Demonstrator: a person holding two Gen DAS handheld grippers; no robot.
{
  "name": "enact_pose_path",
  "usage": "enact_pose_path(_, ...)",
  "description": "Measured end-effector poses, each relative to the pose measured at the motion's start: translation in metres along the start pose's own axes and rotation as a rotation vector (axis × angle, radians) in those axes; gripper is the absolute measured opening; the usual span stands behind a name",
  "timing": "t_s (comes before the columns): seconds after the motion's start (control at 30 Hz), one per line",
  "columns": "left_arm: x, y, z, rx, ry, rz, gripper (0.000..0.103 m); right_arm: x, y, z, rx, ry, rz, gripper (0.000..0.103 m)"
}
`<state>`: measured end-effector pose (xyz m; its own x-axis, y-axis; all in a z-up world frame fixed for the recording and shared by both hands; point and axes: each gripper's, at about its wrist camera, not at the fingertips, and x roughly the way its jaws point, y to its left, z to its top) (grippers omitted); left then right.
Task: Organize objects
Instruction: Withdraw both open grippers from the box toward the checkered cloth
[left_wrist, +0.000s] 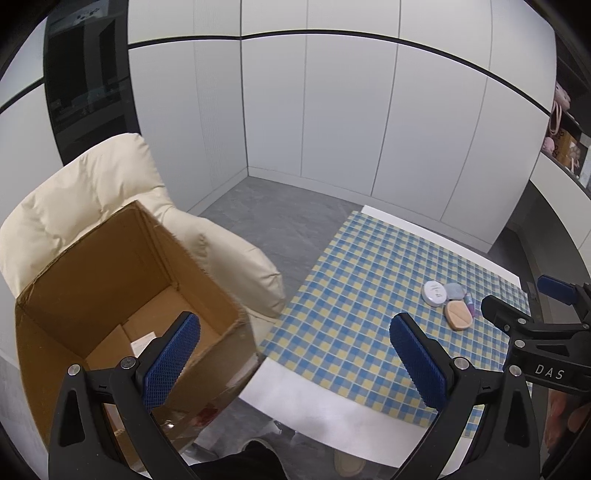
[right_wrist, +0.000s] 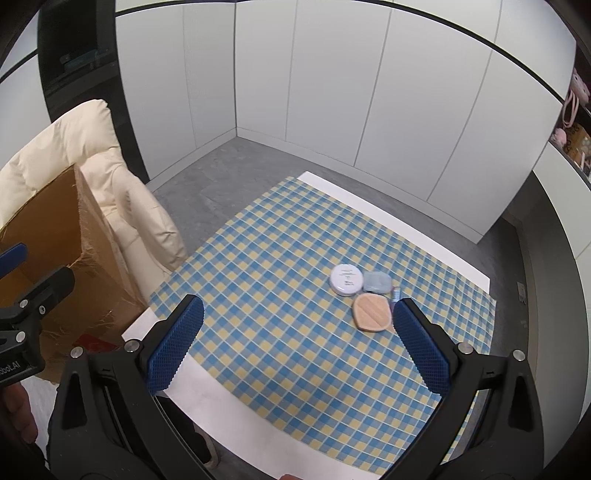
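Your light is even, soft, overhead; no hard shadows on the cloth (right_wrist: 295, 258). Faint glare on the bare table (left_wrist: 332, 413) edge. Fisheye bends the wall lines, corners go black. You get sharp centres; near fingers (right_wrist: 177, 347) slightly soft.

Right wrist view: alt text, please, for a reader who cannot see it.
An open right claw hangs over a checked tablecloth where a white round tin, peach compact and grey-blue case cluster. A cardboard box stands left.
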<state>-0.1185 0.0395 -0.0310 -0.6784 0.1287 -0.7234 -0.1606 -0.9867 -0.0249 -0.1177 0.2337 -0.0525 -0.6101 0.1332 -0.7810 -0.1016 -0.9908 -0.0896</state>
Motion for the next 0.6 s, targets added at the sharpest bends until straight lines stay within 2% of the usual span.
enact_pose_path(0.6, 0.008, -0.056, 0.008, 0.059, 0.012, -0.079, 0.102, -0.007, -0.058, -0.017, 0.077, 0.013, -0.066, 0.103)
